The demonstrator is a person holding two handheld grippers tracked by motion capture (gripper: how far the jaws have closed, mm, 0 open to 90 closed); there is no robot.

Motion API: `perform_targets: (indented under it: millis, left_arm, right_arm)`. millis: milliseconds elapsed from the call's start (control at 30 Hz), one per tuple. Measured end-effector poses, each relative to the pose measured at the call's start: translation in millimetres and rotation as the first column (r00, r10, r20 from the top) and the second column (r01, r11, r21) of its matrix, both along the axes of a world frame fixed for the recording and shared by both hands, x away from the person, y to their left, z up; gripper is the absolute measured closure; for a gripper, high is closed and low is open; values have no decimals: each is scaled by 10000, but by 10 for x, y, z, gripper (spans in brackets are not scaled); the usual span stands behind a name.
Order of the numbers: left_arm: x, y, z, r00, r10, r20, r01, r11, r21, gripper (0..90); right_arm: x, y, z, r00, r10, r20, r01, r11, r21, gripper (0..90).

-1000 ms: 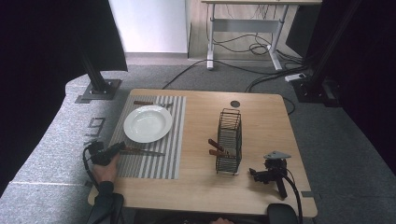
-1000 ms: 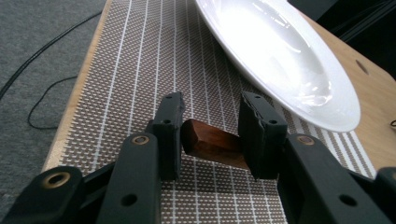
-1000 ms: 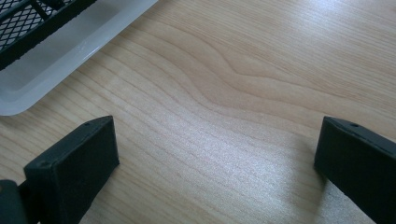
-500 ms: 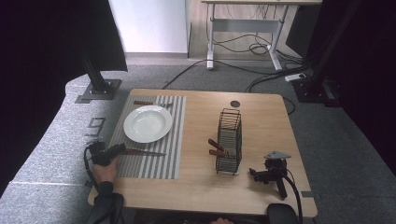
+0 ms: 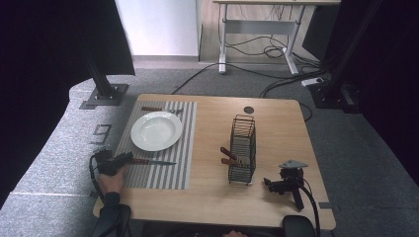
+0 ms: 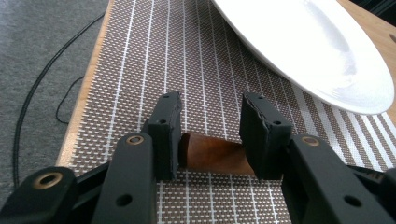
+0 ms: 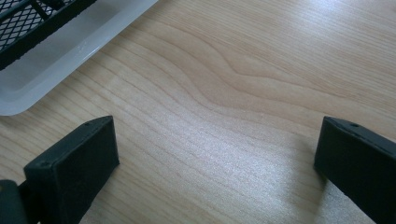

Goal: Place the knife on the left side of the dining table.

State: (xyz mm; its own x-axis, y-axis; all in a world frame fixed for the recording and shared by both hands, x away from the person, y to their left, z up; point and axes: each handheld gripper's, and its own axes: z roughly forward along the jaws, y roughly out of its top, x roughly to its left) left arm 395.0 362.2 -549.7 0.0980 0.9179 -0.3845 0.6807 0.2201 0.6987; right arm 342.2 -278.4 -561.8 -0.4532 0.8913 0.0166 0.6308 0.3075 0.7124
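A knife point(image 5: 154, 162) with a brown wooden handle point(image 6: 212, 156) lies on the striped placemat point(image 5: 168, 173), just in front of the white plate point(image 5: 155, 131). My left gripper point(image 5: 123, 159) rests low over the mat at its left edge. In the left gripper view the handle lies crosswise on the mat between the pads of that gripper point(image 6: 210, 112); the pads stand a little apart and do not squeeze it. The plate point(image 6: 317, 51) fills the upper right there. My right gripper point(image 5: 269, 183) sits on the bare tabletop right of the wire rack, its jaws point(image 7: 215, 140) wide apart with nothing between them.
A black wire rack point(image 5: 243, 148) on a white base point(image 7: 56, 60) stands mid-table, with wooden-handled utensils point(image 5: 228, 155) sticking out of its left side. Another wooden-handled utensil point(image 5: 158, 109) lies behind the plate. A round black cable hole point(image 5: 248, 109) sits near the far edge.
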Motion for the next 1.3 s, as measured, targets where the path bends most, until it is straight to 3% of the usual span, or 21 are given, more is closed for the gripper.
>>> perform_targets:
  millis: [133, 200, 333, 400, 600, 700, 767, 867, 1033, 1100, 1133, 1167, 1233, 1300]
  left_arm:
    - [-1, 1, 0, 10000, -36, 25, 37, 10000, -25, 567]
    - [-5, -2, 11, 9999, 14, 107, -15, 10000, 91, 502]
    - [-64, 5, 81, 9988, -97, 470, 71, 9983, 571, 367]
    - [-102, -9, 146, 9969, -381, 691, 316, 9951, 933, 301]
    - [-214, -116, 344, 9862, -1413, 867, 1213, 9715, 2039, 135]
    - [-286, -174, 362, 9806, -1824, 723, 1589, 9542, 2534, 78]
    - [-334, -209, 323, 9775, -2030, 572, 1789, 9417, 2848, 15]
    - [-382, -238, 232, 9746, -2235, 117, 2074, 9218, 3275, 0]
    - [-391, -264, 83, 9717, -2319, -452, 2323, 9028, 3619, 0]
    - [-376, -290, 53, 9706, -2335, -581, 2372, 8885, 3927, 0]
    - [-369, -300, 39, 9702, -2336, -636, 2395, 8877, 3932, 0]
    - [-351, -318, 18, 9675, -2339, -956, 2525, 8797, 4029, 0]
    - [-348, -327, 19, 9677, -2345, -928, 2517, 8767, 4100, 0]
    - [-345, -322, 17, 9678, -2328, -961, 2517, 8803, 4022, 0]
  right_arm:
    - [0, 0, 0, 10000, -2, -2, 2, 10000, 2, 0]
    - [0, 0, 0, 10000, 0, 0, 0, 10000, 3, 0]
    - [0, 0, 0, 10000, -2, 0, 2, 10000, 3, 0]
    - [0, 0, 0, 10000, -2, -2, 2, 10000, 4, 0]
    - [0, 0, 0, 10000, -3, 0, 3, 10000, 4, 0]
    - [0, 0, 0, 10000, -3, 1, 3, 10000, 5, 0]
    - [0, 0, 0, 10000, -2, 0, 2, 10000, 4, 0]
    - [0, 0, 0, 10000, -2, -1, 2, 10000, 4, 0]
    - [0, 0, 0, 10000, -2, -1, 2, 10000, 2, 0]
    - [0, 0, 0, 10000, -4, -1, 4, 10000, 3, 0]
    - [0, 0, 0, 10000, -4, -1, 4, 10000, 4, 0]
    - [0, 0, 0, 10000, -4, -1, 4, 10000, 3, 0]
    - [0, 0, 0, 10000, -4, -1, 4, 10000, 5, 0]
    - [0, 0, 0, 10000, -3, 0, 3, 10000, 3, 0]
